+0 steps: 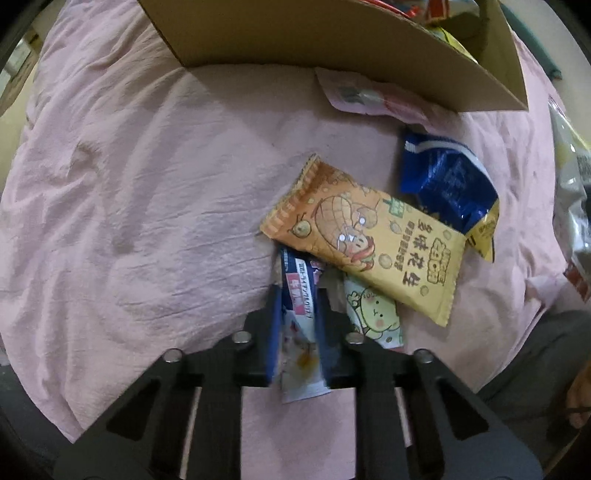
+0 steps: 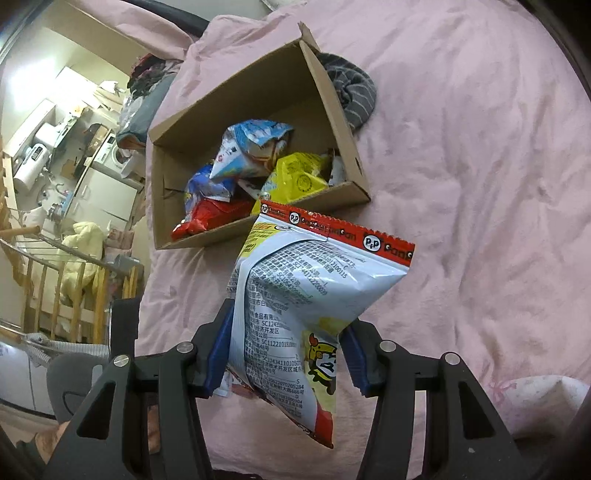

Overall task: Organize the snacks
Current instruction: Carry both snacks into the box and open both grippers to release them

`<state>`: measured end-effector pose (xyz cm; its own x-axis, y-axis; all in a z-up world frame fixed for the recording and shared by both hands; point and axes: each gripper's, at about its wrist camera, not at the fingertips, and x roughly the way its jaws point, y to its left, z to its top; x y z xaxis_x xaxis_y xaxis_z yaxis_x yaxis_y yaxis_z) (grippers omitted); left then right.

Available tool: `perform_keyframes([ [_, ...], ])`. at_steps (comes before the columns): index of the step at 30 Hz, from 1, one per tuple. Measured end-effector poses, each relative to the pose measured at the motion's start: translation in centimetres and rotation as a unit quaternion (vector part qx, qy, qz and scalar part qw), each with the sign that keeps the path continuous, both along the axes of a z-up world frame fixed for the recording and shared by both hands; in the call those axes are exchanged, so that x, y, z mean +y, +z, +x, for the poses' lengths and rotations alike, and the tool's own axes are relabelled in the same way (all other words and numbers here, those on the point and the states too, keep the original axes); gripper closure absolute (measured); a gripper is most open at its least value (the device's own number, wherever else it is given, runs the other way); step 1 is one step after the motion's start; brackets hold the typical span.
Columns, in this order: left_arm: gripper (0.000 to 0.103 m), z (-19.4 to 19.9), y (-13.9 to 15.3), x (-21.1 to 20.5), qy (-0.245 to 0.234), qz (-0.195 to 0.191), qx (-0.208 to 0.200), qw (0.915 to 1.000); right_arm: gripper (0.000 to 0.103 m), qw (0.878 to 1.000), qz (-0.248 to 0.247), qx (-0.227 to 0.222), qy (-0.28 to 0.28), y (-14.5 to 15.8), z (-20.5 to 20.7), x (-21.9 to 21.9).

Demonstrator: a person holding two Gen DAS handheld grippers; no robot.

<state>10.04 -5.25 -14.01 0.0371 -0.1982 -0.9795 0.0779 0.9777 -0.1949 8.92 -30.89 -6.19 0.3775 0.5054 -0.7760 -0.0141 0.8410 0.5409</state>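
Observation:
My left gripper (image 1: 298, 299) is shut on a narrow blue-and-white snack packet (image 1: 300, 332) lying on the pink bedspread. Its far end is tucked under an orange peanut packet (image 1: 364, 240). A pale cartoon packet (image 1: 375, 314), a dark blue bag (image 1: 445, 181) and a pink pouch (image 1: 373, 98) lie nearby. My right gripper (image 2: 286, 325) is shut on a large white-and-yellow chip bag with a red top strip (image 2: 314, 291), held above the bed in front of the cardboard box (image 2: 332, 99). The box holds several snack bags (image 2: 255, 166).
The box wall (image 1: 332, 33) stands just beyond the loose packets in the left wrist view. A grey striped cloth (image 2: 352, 92) lies behind the box. The bed's left edge drops to a cluttered room with wooden railing (image 2: 62, 288). A pillow (image 2: 543, 398) sits at lower right.

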Motion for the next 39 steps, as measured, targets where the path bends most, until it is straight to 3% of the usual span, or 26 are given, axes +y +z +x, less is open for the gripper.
perform_keyframes([
  [11, 0.09, -3.0, 1.4, 1.6, 0.016, 0.018, -0.005, 0.9997, 0.048, 1.0, -0.005, -0.001, 0.014, 0.0, 0.1, 0.9],
  [20, 0.09, -2.4, 8.6, 3.3, 0.052, 0.024, -0.108, 0.9925, 0.048, 1.0, -0.012, -0.016, 0.02, 0.8, -0.2, 1.2],
  [24, 0.09, -0.4, 12.6, 5.3, 0.062, 0.024, -0.153, 0.986, 0.048, 0.999, -0.009, -0.029, 0.024, 2.1, 0.4, 1.4],
  [29, 0.09, 3.1, 15.4, 7.2, 0.059, 0.023, -0.19, 0.9798, 0.048, 0.998, -0.027, -0.056, 0.02, 4.0, 3.1, 1.4],
  [36, 0.09, 8.4, 16.6, 5.9, 0.054, 0.012, -0.212, 0.9756, 0.048, 0.991, -0.078, -0.107, 0.014, 6.7, 8.9, 2.9],
  [39, 0.09, 10.7, 16.8, 5.1, 0.052, 0.011, -0.219, 0.9742, 0.048, 0.99, -0.075, -0.117, 0.01, 7.1, 11.9, 3.6],
])
